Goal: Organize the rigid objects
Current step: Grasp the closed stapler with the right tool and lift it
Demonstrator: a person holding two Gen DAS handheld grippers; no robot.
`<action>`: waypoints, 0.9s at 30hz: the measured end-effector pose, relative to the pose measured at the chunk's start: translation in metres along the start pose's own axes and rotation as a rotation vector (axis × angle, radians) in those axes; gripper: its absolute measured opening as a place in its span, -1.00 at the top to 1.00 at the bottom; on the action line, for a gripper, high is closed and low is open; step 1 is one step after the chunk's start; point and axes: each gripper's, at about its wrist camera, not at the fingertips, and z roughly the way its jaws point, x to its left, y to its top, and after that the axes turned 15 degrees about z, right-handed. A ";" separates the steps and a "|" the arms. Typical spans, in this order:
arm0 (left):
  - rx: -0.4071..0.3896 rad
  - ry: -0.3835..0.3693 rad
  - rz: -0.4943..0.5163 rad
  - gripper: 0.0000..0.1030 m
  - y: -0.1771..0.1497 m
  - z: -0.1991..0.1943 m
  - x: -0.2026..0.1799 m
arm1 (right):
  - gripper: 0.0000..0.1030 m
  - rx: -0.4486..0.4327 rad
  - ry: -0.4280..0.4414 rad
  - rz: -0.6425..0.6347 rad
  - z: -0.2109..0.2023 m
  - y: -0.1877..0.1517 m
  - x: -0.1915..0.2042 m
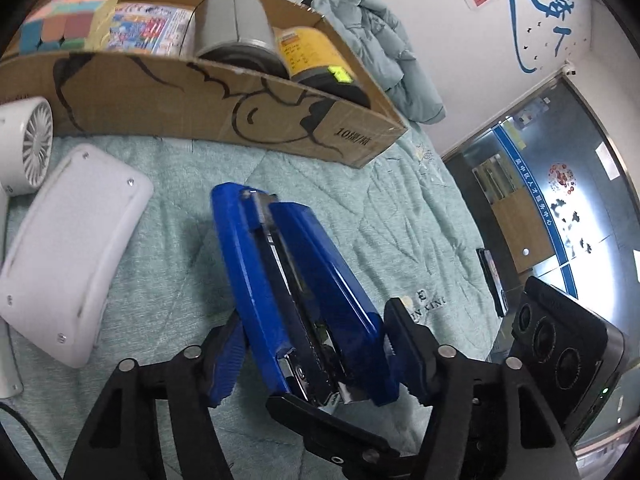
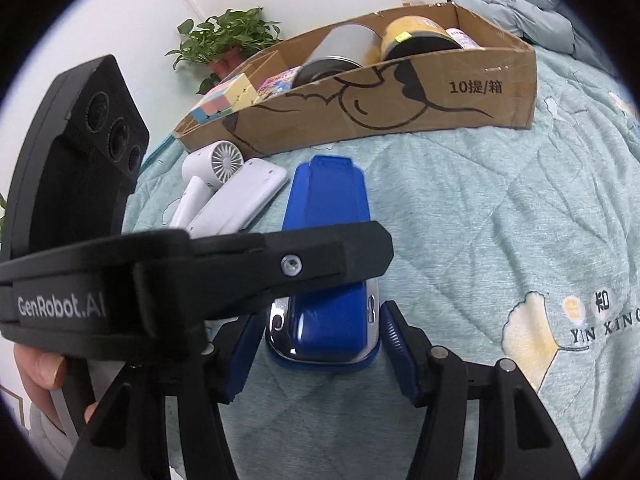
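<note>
A blue stapler (image 1: 296, 280) lies on the green quilt, in front of a cardboard box (image 1: 280, 120). My left gripper (image 1: 314, 312) is shut on its rear half, one pad against the base and one against the top. In the right wrist view that gripper's upper finger (image 2: 320, 252) crosses over the blue stapler (image 2: 324, 200). My right gripper (image 2: 322, 314) is shut on the stapler's chromed near end, a blue pad on each side. One black finger (image 1: 320, 420) of the right gripper shows low in the left wrist view.
The box holds a pastel cube puzzle (image 1: 68, 20), a printed booklet (image 1: 148, 28), a grey can (image 1: 236, 28) and a yellow can (image 1: 312, 52). A white hair dryer (image 2: 212, 176) and a flat white device (image 1: 72, 256) lie left of the stapler. A jacket (image 1: 380, 40), a phone (image 1: 492, 280) and a plant (image 2: 224, 36) lie further off.
</note>
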 end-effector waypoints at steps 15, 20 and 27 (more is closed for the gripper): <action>-0.152 0.109 0.144 0.10 0.072 -0.083 0.001 | -0.01 -0.153 0.044 -0.173 -0.019 0.051 0.066; -0.175 0.056 0.064 0.11 0.111 -0.100 0.041 | -0.01 -0.174 0.064 -0.219 -0.006 0.081 0.086; -0.186 0.049 0.041 0.11 0.157 -0.107 0.076 | -0.01 -0.166 0.076 -0.225 0.013 0.123 0.098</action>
